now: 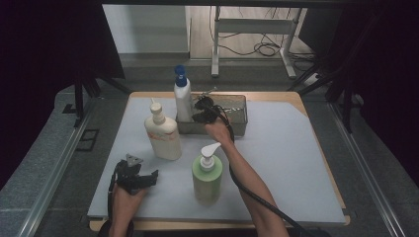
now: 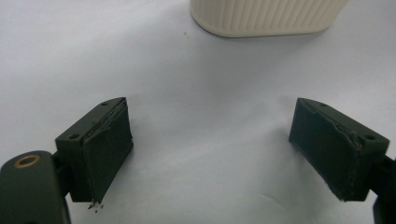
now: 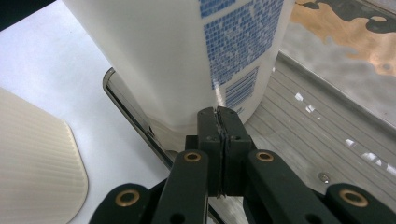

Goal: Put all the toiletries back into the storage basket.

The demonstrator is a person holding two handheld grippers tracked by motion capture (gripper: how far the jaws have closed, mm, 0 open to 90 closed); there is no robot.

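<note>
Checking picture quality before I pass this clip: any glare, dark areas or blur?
High view: dark at both sides, the table evenly lit, slightly soft. Left gripper view: sharp black pads, soft shadows on the white surface. Right gripper view: bright glints on the metal tray, the white bottle close and a little soft.

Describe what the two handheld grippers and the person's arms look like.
Both are black. The left gripper carries a grey three-cornered plate and has blocky rectangular pads. The right gripper has linkage arms with brass-coloured pivot rings; a black cable trails from it. Forearms are bare, without sleeves.
</note>
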